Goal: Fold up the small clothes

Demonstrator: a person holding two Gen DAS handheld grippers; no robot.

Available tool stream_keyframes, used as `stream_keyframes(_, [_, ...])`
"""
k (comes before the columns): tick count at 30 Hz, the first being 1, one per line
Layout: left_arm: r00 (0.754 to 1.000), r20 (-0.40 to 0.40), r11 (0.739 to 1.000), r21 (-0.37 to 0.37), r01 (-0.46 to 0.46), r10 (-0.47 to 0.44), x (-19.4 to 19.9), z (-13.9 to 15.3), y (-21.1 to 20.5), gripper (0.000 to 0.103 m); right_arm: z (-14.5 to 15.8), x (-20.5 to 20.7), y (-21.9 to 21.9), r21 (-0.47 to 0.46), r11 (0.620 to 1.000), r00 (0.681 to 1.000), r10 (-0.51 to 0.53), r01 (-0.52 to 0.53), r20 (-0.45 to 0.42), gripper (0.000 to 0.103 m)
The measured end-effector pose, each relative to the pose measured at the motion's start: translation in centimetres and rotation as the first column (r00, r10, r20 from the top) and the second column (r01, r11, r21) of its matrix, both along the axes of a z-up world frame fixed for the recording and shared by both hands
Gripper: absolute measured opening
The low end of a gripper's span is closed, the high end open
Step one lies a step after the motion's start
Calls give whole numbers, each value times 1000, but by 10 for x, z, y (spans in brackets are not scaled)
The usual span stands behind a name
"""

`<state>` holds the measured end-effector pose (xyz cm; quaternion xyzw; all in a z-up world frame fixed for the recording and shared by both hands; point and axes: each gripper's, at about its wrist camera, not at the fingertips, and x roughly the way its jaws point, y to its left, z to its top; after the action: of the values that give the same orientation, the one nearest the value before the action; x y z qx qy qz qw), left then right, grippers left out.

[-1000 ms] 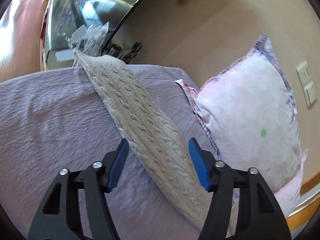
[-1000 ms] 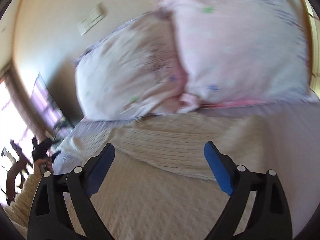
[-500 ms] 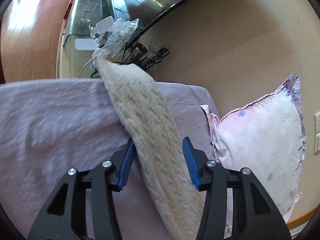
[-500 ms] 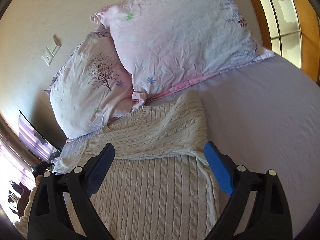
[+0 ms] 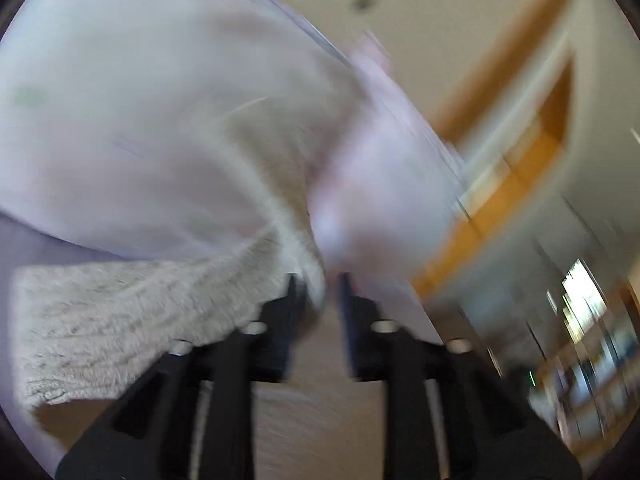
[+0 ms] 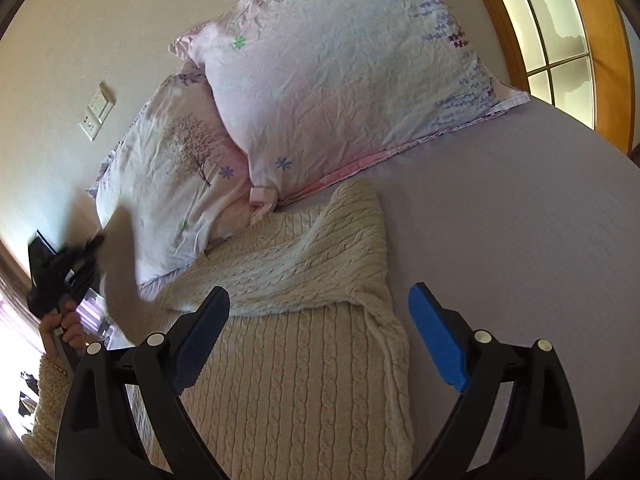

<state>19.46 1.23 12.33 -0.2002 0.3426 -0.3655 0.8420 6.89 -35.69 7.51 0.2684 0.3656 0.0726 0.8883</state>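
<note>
A cream cable-knit sweater (image 6: 304, 344) lies on the lilac bed sheet (image 6: 500, 248), its right sleeve (image 6: 320, 256) folded across the chest. My right gripper (image 6: 320, 336) is open and empty, hovering over the sweater's body. My left gripper (image 5: 318, 292) is shut on the sweater's left sleeve (image 5: 132, 312) and holds it lifted; the left wrist view is heavily blurred. In the right wrist view the left gripper (image 6: 60, 272) is at the far left with the raised sleeve (image 6: 120, 248) blurred beside it.
Two floral pillows (image 6: 340, 80) lean against the beige wall at the head of the bed, just beyond the sweater. A wood-framed window (image 6: 560, 40) is at the right. A wall switch plate (image 6: 96, 112) is at the left.
My left gripper has closed on the left sleeve and swung it fast toward the pillows, blurring its view. My right gripper stayed open and moved slightly nearer over the sweater.
</note>
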Motion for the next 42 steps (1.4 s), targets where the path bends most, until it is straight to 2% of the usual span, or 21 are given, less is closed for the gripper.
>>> stream_keyframes(1, [998,-15,998,33,60,-60,-7,-7,-23,48,1,-5,0,7,1000,1000,17,-17,-5,93])
stream_keyframes(3, [991,-32,988,80,136,-133,-27,-19,-45,48,4,-18,-2,13,999,999,52,-52,2,93])
stream_keyframes(5, [987,-37,983,93,156,-154,-53,-27,-36,57,6,-35,-5,12,996,996,88,-88,9,93])
stream_keyframes(7, [991,-23,986,101,132,-130,-83,-29,-2,64,5,-51,-9,41,991,991,130,-131,10,93])
stream_keyframes(9, [994,-15,989,103,110,-109,-107,-26,31,66,0,-72,-15,122,972,980,200,-200,13,93])
stream_keyframes(14, [999,-4,992,113,48,-48,-203,-41,118,80,-14,-127,-18,221,921,943,331,-320,-15,93])
stream_keyframes(17, [996,-90,995,97,25,-16,-240,-72,149,80,-30,-157,-16,249,899,917,390,-360,-81,92])
stream_keyframes(19, [989,-151,996,86,17,-4,-258,-94,160,79,-48,-170,-16,293,890,904,402,-349,-144,84])
stream_keyframes(21, [982,-187,998,54,9,1,-267,-110,165,79,-64,-174,-17,336,887,906,388,-316,-172,82])
stream_keyframes(24, [969,-248,1000,9,-2,4,-266,-137,162,79,-88,-174,-16,422,864,912,373,-275,-168,74])
stream_keyframes(27, [961,-276,1000,14,12,-8,-261,-151,150,75,-101,-170,-9,479,834,915,379,-273,-139,59])
stream_keyframes(29, [960,-281,1000,-16,5,-9,-257,-156,146,71,-104,-167,-4,500,819,915,386,-282,-116,49])
stream_keyframes(30, [957,-289,999,-37,-7,-3,-254,-158,145,66,-105,-167,-2,500,817,914,389,-287,-112,35])
stream_keyframes(32, [949,-316,997,-69,-25,2,-251,-166,143,53,-105,-164,1,498,812,913,399,-305,-90,17])
stream_keyframes(33, [942,-337,997,-66,-29,5,-250,-170,141,41,-104,-164,2,495,810,913,401,-314,-78,10])
stream_keyframes(34, [935,-355,998,-49,-28,9,-249,-174,138,19,-101,-164,3,486,813,913,402,-321,-69,9])
stream_keyframes(35, [928,-372,999,-36,-25,10,-249,-178,134,10,-97,-165,3,476,815,912,405,-330,-61,9])
stream_keyframes(37, [925,-380,997,-68,-32,4,-250,-175,135,6,-84,-162,4,455,818,908,416,-351,-46,8])
stream_keyframes(39, [938,-346,994,-101,-43,5,-250,-157,138,6,-58,-156,4,431,816,908,418,-386,21,8])
stream_keyframes(41, [965,-263,994,-108,-32,3,-244,-122,140,6,-26,-146,6,402,803,893,441,-439,93,8])
stream_keyframes(42, [977,-212,995,-94,-29,8,-240,-103,139,6,-3,-137,9,351,811,882,452,-468,132,8])
